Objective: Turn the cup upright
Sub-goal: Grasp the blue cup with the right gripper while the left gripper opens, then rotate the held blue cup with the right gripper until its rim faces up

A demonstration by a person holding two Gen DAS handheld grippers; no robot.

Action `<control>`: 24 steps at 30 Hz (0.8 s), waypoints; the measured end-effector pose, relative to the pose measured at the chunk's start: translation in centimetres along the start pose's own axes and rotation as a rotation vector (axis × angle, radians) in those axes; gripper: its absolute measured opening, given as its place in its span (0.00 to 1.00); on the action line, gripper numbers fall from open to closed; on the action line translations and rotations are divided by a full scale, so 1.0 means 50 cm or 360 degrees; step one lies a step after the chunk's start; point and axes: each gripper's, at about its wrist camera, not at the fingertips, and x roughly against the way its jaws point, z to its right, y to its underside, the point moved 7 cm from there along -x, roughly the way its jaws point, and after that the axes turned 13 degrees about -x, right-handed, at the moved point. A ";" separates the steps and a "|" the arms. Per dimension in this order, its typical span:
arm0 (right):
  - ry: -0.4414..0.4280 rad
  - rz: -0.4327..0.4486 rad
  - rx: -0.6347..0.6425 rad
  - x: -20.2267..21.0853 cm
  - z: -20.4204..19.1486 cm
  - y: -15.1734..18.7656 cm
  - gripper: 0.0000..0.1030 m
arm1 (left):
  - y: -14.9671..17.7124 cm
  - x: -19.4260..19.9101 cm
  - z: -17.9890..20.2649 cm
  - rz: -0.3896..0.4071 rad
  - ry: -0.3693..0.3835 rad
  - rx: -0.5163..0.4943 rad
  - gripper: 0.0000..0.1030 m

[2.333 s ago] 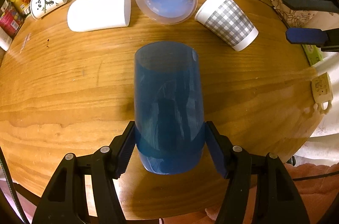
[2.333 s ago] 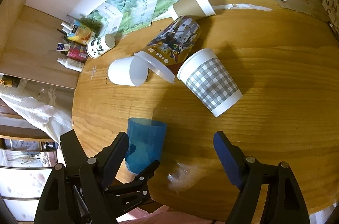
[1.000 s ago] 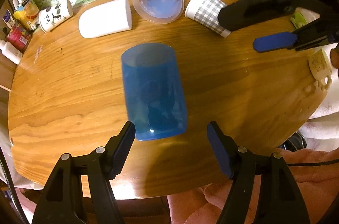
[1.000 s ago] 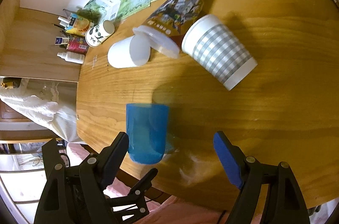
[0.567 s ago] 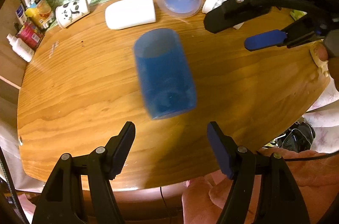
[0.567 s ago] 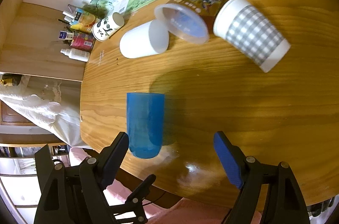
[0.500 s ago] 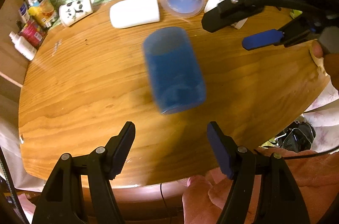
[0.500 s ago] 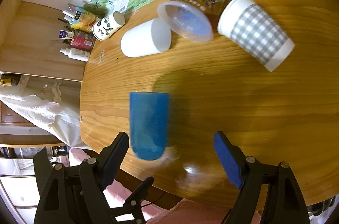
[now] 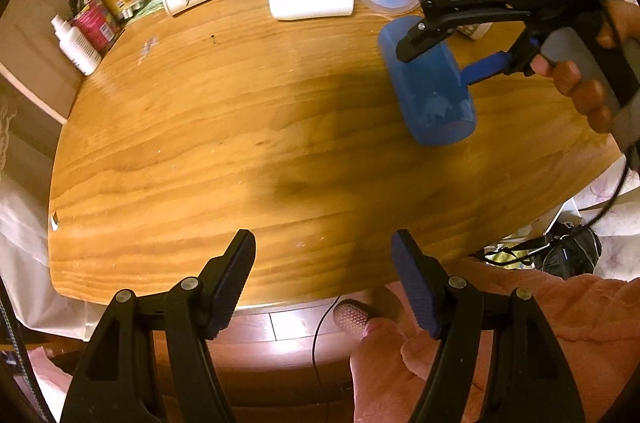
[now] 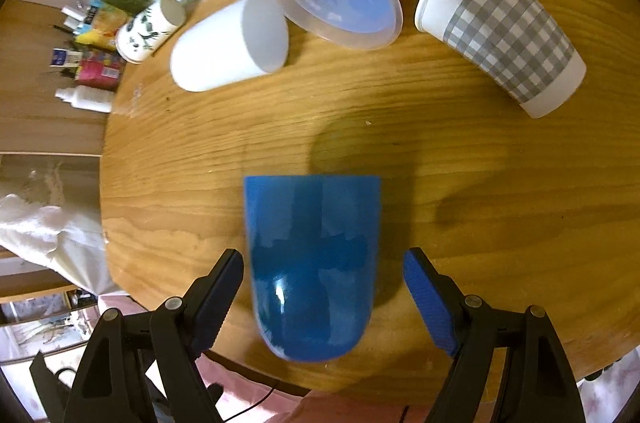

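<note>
Your blue cup lies on its side between the wide-open, empty right gripper, unflipped; your left gripper, also gaping empty, hangs well back from it.

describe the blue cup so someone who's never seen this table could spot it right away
On the round wooden table, nearer the front edge than the cluster of tipped-over cups, the blue cup sits between the open right tool fingers. It is the only solid blue, translucent one.

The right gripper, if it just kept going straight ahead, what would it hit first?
Most likely the blue cup, which stands directly between the open fingers of the right gripper. Both pads look clear of its sides.
</note>
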 end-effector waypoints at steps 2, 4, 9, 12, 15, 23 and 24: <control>0.0008 0.0006 -0.0015 -0.009 -0.004 -0.008 0.79 | 0.006 -0.001 -0.004 -0.0007 -0.0010 0.0002 0.72; 0.0002 -0.0003 -0.0017 -0.015 -0.010 -0.010 0.77 | 0.012 -0.001 -0.008 -0.0014 -0.0014 0.0009 0.72; -0.0003 -0.0049 -0.0041 -0.033 -0.022 -0.010 0.73 | 0.024 0.002 -0.015 -0.0026 -0.0033 0.0026 0.72; 0.0017 -0.0042 -0.0023 -0.036 -0.029 -0.008 0.73 | 0.027 0.005 -0.016 -0.0020 -0.0028 0.0040 0.72; 0.0014 -0.0024 -0.0030 -0.038 -0.033 -0.008 0.72 | 0.027 0.004 -0.017 -0.0017 -0.0029 0.0040 0.72; 0.0009 0.0015 0.0029 -0.039 -0.040 -0.003 0.72 | 0.020 0.003 -0.013 0.0003 -0.0022 0.0024 0.72; -0.0004 0.0023 0.0030 -0.039 -0.041 -0.002 0.72 | 0.020 0.003 -0.013 0.0006 -0.0030 0.0020 0.72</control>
